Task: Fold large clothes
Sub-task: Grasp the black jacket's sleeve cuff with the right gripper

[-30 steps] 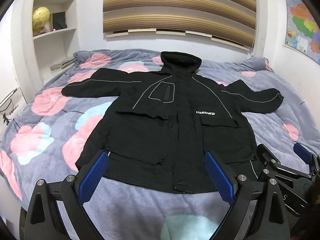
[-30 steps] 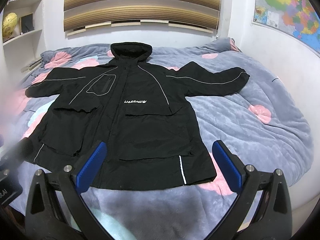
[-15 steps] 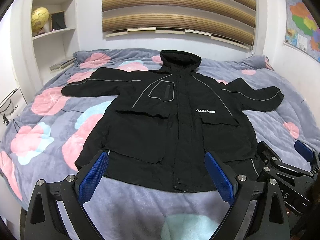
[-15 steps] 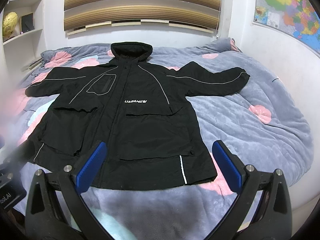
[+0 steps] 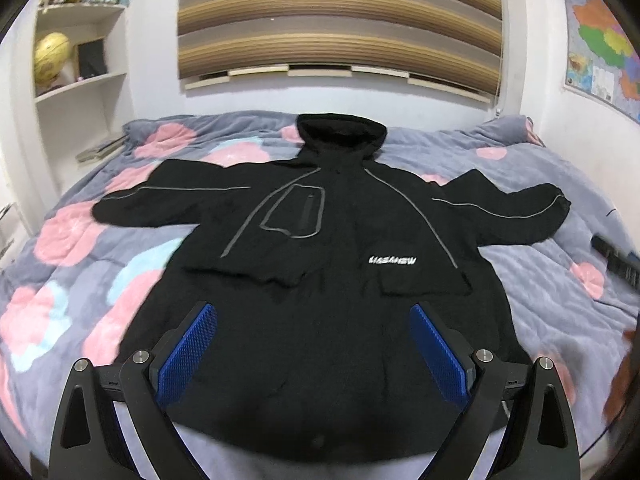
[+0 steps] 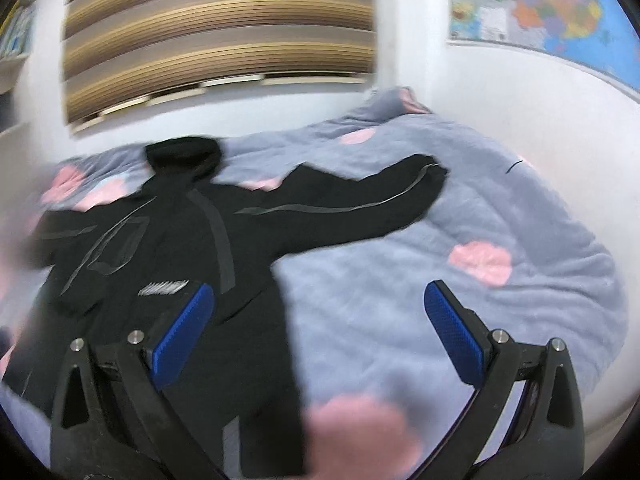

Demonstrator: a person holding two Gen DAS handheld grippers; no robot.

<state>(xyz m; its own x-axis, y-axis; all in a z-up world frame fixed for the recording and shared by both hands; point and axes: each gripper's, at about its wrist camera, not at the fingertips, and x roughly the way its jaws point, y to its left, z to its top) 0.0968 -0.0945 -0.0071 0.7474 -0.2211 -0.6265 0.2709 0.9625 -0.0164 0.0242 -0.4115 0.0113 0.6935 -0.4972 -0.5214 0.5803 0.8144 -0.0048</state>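
On floral bedspread (image 5: 72, 240), black jacket (image 5: 320, 280) flat, white chest lettering (image 5: 393, 261) blurred unreadable, left gripper (image 5: 314, 354) and right gripper (image 6: 320, 336) both spread wide, empty

A: How is the light in the left wrist view?

B: Even, cool and indoor, fairly bright. The white wall (image 5: 152, 96) shows no glare. The black coat (image 5: 320, 280) is so dark that its folds nearly vanish, and only its grey piping catches light.

A: Sharp?

B: Mostly, though the lower right edge smears. The fisheye bends the shelves (image 5: 80, 80) and the map (image 5: 600, 52), and the corners go black.

A: And the right wrist view?

B: Heavy motion blur throughout. The blind (image 6: 220, 40) streaks, the coat's white lettering (image 6: 164, 288) is unreadable, and the pink patches on the bed cover (image 6: 400, 300) melt into blobs. Only the right gripper (image 6: 320, 340) stays crisp.
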